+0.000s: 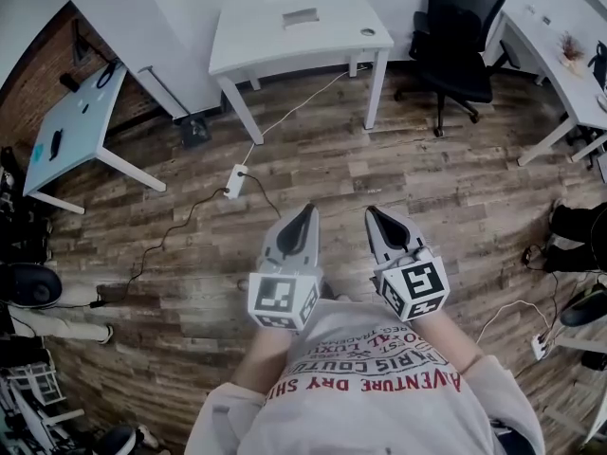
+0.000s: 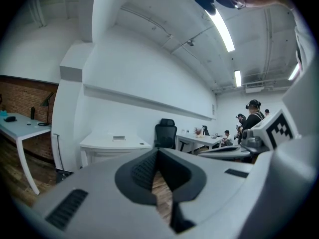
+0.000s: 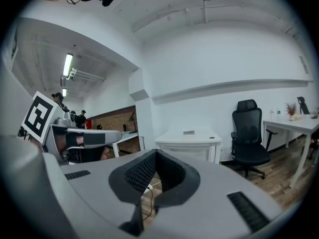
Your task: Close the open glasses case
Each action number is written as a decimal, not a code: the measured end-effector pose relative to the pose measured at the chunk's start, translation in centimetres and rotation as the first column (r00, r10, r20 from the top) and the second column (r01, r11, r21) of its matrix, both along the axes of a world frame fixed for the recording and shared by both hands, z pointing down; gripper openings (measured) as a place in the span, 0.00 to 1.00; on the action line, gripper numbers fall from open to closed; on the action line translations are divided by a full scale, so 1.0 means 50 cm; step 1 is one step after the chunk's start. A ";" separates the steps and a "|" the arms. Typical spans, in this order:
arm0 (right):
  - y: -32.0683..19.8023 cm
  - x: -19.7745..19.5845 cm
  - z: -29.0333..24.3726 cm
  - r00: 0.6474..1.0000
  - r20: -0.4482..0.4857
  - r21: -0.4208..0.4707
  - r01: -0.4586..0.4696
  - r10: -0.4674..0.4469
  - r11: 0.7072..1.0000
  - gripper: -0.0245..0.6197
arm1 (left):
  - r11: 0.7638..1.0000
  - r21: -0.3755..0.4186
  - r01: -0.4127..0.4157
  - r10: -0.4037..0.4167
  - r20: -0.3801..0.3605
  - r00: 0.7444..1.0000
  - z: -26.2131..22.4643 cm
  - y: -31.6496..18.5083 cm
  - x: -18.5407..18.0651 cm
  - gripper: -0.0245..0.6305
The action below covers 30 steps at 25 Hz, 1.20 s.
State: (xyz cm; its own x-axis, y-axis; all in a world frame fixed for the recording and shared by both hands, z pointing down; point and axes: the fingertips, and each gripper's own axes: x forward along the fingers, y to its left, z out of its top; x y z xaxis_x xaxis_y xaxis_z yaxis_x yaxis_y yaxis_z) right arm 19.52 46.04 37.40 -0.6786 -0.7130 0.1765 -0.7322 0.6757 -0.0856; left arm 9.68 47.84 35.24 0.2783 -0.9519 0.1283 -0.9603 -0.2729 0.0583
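Observation:
No glasses case shows clearly in any view. A small flat grey thing lies on the far white table; it is too small to identify, and it also shows as the grey thing in the left gripper view. My left gripper and right gripper are held side by side close to the person's chest, pointing forward over the wooden floor. Both are shut with nothing between their jaws. In their own views, the left gripper and right gripper show tips that meet.
A black office chair stands right of the white table. A power strip with cables lies on the floor ahead. A pale blue table is at left, a white desk at right. Other people's feet edge both sides.

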 end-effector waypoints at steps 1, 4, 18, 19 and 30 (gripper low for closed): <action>-0.006 -0.005 0.003 1.000 0.001 -0.007 0.004 -0.004 1.000 0.06 | 1.000 -0.007 0.003 -0.003 -0.001 1.000 0.004 -0.007 -0.004 0.05; -0.031 -0.025 0.014 1.000 0.001 -0.024 0.014 -0.014 1.000 0.06 | 1.000 -0.025 0.005 -0.005 0.004 1.000 0.017 -0.031 -0.021 0.05; -0.333 -0.154 0.027 0.999 -0.040 -0.071 -0.039 0.036 0.997 0.06 | 0.997 -0.066 -0.034 0.030 -0.049 0.998 0.028 -0.341 -0.169 0.05; -0.358 -0.167 0.025 0.998 -0.046 -0.074 -0.041 0.037 0.996 0.06 | 0.997 -0.070 -0.034 0.030 -0.058 0.998 0.025 -0.368 -0.184 0.05; -0.586 -0.266 0.005 0.994 -0.072 -0.072 -0.093 0.088 0.993 0.06 | 0.994 -0.077 -0.079 0.073 -0.077 0.994 0.020 -0.598 -0.292 0.05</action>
State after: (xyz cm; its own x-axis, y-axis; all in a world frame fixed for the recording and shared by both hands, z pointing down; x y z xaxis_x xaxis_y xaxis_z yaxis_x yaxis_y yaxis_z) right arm 6.24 16.76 37.67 -0.5963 -0.7541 0.2754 -0.7960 0.5998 -0.0812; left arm -4.94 17.95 36.24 0.3607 -0.9152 0.1795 -0.9293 -0.3363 0.1528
